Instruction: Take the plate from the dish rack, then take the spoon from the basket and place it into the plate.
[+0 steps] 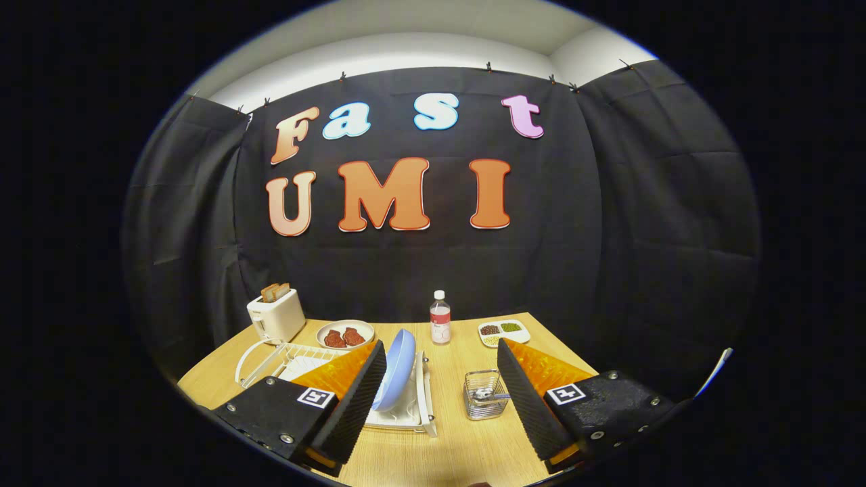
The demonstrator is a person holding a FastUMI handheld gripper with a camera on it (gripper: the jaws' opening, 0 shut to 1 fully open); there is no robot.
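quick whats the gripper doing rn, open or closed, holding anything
gripper: open, fingers wide apart and holding nothing; the blue plate stands in the dish rack beside one finger, and the wire basket sits between the fingers.

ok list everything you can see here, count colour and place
table: 1, light wood, under everything
rack: 1, white, ahead of the left finger
plate: 1, blue, upright in the rack
basket: 1, clear wire, beside the right finger, spoon inside
bottle: 1, clear with white cap, beyond the rack
toaster: 1, white, far left, toast in it
bowl: 1, white, brown food, by the toaster
tray: 1, white, divided, far right
tongs: 1, black pads, open, holding nothing
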